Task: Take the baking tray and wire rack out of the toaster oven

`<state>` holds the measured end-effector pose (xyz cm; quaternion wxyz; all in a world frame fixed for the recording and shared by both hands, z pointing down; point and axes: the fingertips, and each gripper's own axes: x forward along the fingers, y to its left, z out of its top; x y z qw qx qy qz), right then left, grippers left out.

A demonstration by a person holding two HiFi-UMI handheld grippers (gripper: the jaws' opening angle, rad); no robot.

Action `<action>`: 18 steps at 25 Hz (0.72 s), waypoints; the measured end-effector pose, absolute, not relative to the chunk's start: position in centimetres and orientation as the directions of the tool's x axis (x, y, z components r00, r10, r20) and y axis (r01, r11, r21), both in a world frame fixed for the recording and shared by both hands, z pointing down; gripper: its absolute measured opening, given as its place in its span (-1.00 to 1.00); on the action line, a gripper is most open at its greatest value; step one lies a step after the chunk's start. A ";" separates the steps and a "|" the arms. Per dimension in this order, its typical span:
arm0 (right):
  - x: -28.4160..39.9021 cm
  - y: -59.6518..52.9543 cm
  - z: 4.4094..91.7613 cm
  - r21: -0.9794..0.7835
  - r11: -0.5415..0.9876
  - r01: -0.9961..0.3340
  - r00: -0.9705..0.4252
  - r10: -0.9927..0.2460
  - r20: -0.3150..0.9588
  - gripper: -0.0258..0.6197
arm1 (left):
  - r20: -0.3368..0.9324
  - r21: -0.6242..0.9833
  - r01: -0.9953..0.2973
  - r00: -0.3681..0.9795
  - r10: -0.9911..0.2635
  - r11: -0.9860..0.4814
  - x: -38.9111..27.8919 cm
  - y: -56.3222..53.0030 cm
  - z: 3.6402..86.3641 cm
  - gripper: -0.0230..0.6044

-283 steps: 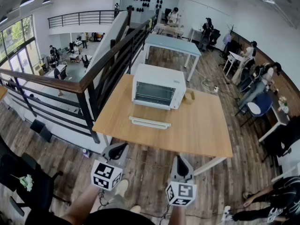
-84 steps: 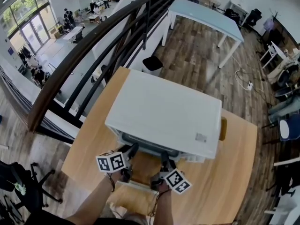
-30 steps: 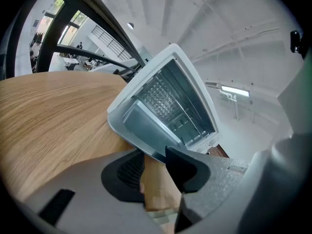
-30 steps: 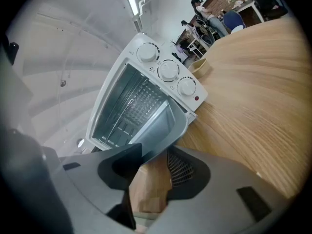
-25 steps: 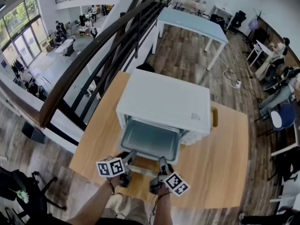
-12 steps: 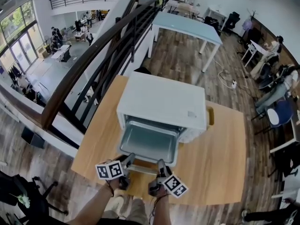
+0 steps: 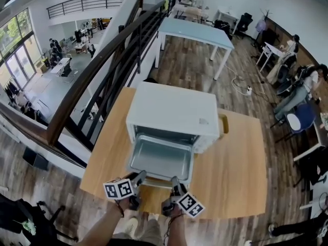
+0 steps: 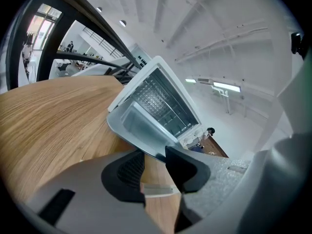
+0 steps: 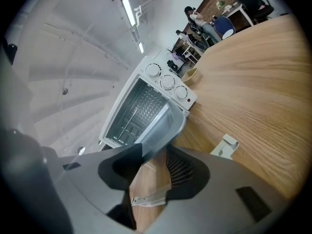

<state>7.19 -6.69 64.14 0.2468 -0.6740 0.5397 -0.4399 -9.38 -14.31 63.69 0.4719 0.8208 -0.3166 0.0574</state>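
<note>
The white toaster oven [image 7: 171,114] stands on the wooden table [image 7: 236,158] with its door folded down. The grey baking tray [image 7: 161,158] sticks well out of the cavity over the door. My left gripper [image 7: 137,177] is shut on the tray's near rim at its left end. My right gripper [image 7: 174,182] is shut on that rim at its right end. In the left gripper view the tray [image 8: 141,130] runs in between the jaws of that gripper [image 8: 152,167]. The right gripper view shows the same for the tray [image 9: 158,126] and gripper [image 9: 152,167]. A wire grid [image 9: 134,111] shows inside the oven.
A tan mug-like object [image 7: 223,124] stands at the oven's right side. A small white bracket [image 9: 224,146] lies on the table to the right. A dark railing [image 7: 92,81] runs along the table's left. The door's white handle [image 8: 156,189] lies under the tray's rim.
The baking tray has slid a little further out of the oven toward me. Both grippers have drawn back with it, still holding its near rim.
</note>
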 end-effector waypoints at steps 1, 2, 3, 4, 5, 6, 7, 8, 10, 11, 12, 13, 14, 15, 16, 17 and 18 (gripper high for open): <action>7.1 -6.4 63.9 -0.809 -0.294 -0.509 0.035 -0.946 0.321 -0.44 | 0.392 0.738 -0.572 0.796 -0.462 -0.359 -9.4 -14.1 63.4 -0.50; 7.0 -6.1 63.6 -0.811 -0.291 -0.507 0.039 -0.948 0.316 -0.44 | 0.390 0.737 -0.569 0.798 -0.459 -0.363 -9.5 -13.8 63.2 -0.50; 6.8 -5.7 63.3 -0.813 -0.289 -0.505 0.044 -0.949 0.311 -0.44 | 0.387 0.737 -0.566 0.801 -0.456 -0.369 -9.6 -13.5 62.9 -0.51; 6.7 -5.3 63.0 -0.814 -0.289 -0.504 0.048 -0.950 0.307 -0.45 | 0.384 0.738 -0.562 0.805 -0.453 -0.374 -9.6 -13.2 62.7 -0.51; 6.7 -4.8 62.7 -0.814 -0.290 -0.503 0.054 -0.951 0.305 -0.44 | 0.381 0.738 -0.558 0.808 -0.449 -0.378 -9.5 -12.8 62.5 -0.51; 6.7 -4.3 62.5 -0.813 -0.295 -0.502 0.062 -0.950 0.307 -0.45 | 0.379 0.740 -0.555 0.812 -0.444 -0.381 -9.5 -12.4 62.2 -0.51; 6.8 -3.7 62.3 -0.811 -0.304 -0.500 0.070 -0.947 0.312 -0.45 | 0.378 0.741 -0.551 0.815 -0.439 -0.384 -9.4 -12.0 62.0 -0.51; 6.8 -3.2 62.1 -0.810 -0.311 -0.498 0.079 -0.946 0.314 -0.45 | 0.376 0.741 -0.547 0.819 -0.434 -0.390 -9.3 -11.6 61.8 -0.51; 7.0 -2.2 61.6 -0.811 -0.303 -0.500 0.095 -0.950 0.296 -0.45 | 0.369 0.740 -0.536 0.829 -0.420 -0.407 -9.0 -10.8 61.4 -0.51; 7.1 -1.7 61.4 -0.813 -0.301 -0.499 0.106 -0.952 0.288 -0.45 | 0.366 0.739 -0.530 0.834 -0.413 -0.417 -8.8 -10.5 61.2 -0.51; 7.2 -1.2 61.2 -0.813 -0.303 -0.497 0.117 -0.952 0.283 -0.45 | 0.363 0.737 -0.524 0.839 -0.405 -0.427 -8.7 -10.1 61.0 -0.51; 7.2 -0.6 61.0 -0.813 -0.309 -0.494 0.129 -0.951 0.282 -0.45 | 0.361 0.735 -0.519 0.844 -0.396 -0.437 -8.5 -9.8 60.8 -0.51; 7.4 0.0 60.9 -0.812 -0.315 -0.491 0.142 -0.949 0.282 -0.45 | 0.358 0.734 -0.512 0.850 -0.387 -0.446 -8.2 -9.4 60.6 -0.51; 7.6 0.6 60.7 -0.811 -0.321 -0.489 0.155 -0.947 0.281 -0.45 | 0.356 0.734 -0.506 0.855 -0.377 -0.454 -7.9 -8.9 60.5 -0.51; 7.9 1.3 60.6 -0.811 -0.326 -0.486 0.167 -0.945 0.280 -0.45 | 0.354 0.734 -0.499 0.860 -0.366 -0.461 -7.6 -8.5 60.4 -0.51; 8.1 2.1 60.5 -0.810 -0.336 -0.481 0.182 -0.942 0.283 -0.45 | 0.352 0.734 -0.491 0.866 -0.356 -0.468 -7.2 -8.0 60.3 -0.51; 8.2 3.0 60.4 -0.810 -0.353 -0.469 0.197 -0.935 0.294 -0.45 | 0.349 0.734 -0.484 0.871 -0.346 -0.476 -6.9 -7.4 60.2 -0.51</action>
